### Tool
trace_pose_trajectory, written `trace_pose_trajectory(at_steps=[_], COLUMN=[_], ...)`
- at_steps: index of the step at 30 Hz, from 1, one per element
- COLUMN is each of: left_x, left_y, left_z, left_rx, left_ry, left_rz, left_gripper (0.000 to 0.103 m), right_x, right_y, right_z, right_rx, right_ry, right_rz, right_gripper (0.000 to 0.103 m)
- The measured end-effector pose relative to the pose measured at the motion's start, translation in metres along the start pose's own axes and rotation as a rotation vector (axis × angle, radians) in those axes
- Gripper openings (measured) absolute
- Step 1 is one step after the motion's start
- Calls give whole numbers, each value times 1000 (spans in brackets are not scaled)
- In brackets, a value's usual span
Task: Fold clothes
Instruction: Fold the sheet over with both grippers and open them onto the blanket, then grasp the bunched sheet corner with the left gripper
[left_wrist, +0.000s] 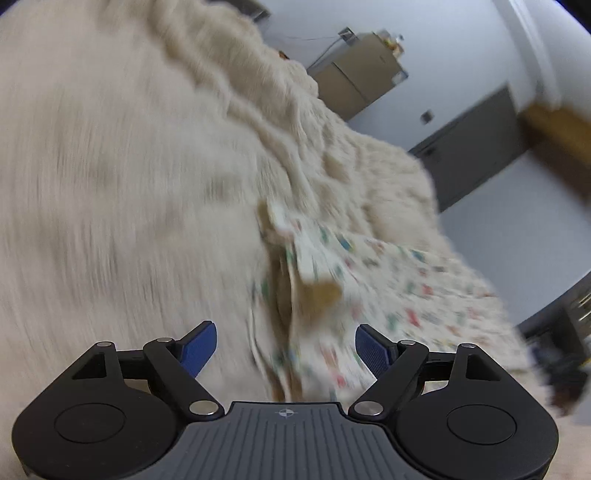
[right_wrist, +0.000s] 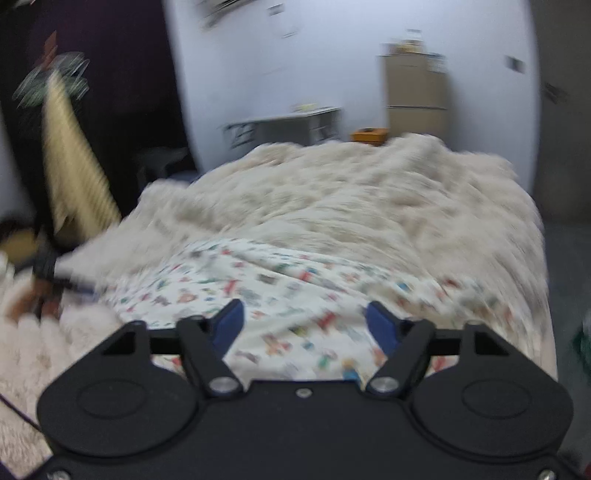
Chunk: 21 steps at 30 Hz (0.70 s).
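Note:
A white garment with small coloured prints (left_wrist: 388, 280) lies on a fluffy cream blanket (left_wrist: 122, 177). In the left wrist view its bunched edge with a brown patch runs between the wide-apart blue pads of my left gripper (left_wrist: 284, 349), and neither pad presses on it. The right wrist view shows the same printed garment (right_wrist: 295, 295) spread flat over the cream blanket (right_wrist: 351, 192). My right gripper (right_wrist: 304, 325) hovers over it, open, with nothing pinched. Both views are motion-blurred.
A tall brown cabinet (right_wrist: 415, 96) and a low grey shelf (right_wrist: 284, 127) stand by the white far wall. An orange box (right_wrist: 369, 134) sits behind the bed. At the left are dark fabric and a striped yellow cloth (right_wrist: 70, 155). The bed's right edge drops to grey floor (right_wrist: 569, 266).

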<state>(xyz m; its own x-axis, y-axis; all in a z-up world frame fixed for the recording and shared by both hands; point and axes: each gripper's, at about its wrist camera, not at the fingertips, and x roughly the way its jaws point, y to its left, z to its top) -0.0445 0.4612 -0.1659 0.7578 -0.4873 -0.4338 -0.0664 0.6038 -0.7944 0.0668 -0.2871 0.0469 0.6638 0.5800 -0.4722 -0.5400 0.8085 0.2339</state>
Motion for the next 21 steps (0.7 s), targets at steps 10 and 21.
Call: trace_pose_trajectory(at_steps=[10, 21], left_x=[-6, -7], left_y=[-2, -6], left_z=[-33, -28], left_rx=[-68, -54], left_ry=[-99, -138], left_rz=[-45, 1], left_gripper=[82, 86], right_x=[10, 14], right_y=[-65, -60], right_z=[-43, -47], right_rx=[437, 420], right_ry=[-6, 2], right_rz=[19, 5], right_gripper=[80, 80])
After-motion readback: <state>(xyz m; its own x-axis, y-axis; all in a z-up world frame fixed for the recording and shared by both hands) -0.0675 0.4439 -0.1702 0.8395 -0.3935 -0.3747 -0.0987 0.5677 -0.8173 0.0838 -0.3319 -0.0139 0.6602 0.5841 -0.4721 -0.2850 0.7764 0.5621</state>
